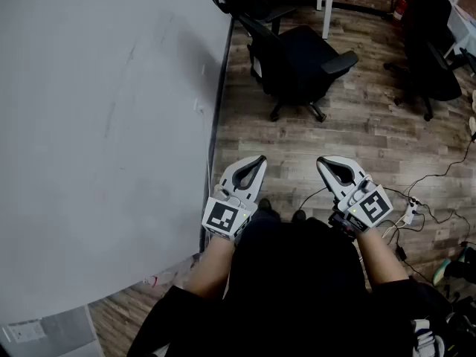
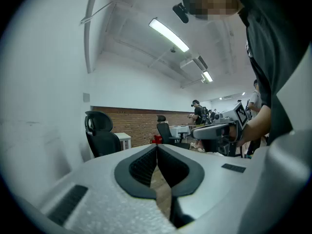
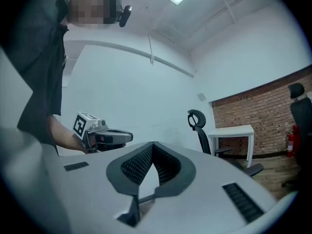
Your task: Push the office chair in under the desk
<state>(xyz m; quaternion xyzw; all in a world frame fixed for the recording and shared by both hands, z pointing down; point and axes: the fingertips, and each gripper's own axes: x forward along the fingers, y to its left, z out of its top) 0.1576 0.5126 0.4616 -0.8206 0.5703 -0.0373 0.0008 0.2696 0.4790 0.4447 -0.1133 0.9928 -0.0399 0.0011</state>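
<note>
Holding my left gripper (image 1: 256, 162) and right gripper (image 1: 324, 163) level at my waist, both pinched shut and empty, probably so I can push with blunt tips. Farther ahead, the office chair (image 1: 301, 54) stands out on the floor (image 1: 357, 140) beside the desk (image 1: 104, 125), whose top hides the space beneath.

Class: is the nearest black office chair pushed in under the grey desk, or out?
Out. The office chair stands on the wooden floor beside the desk, its seat fully uncovered.
</note>
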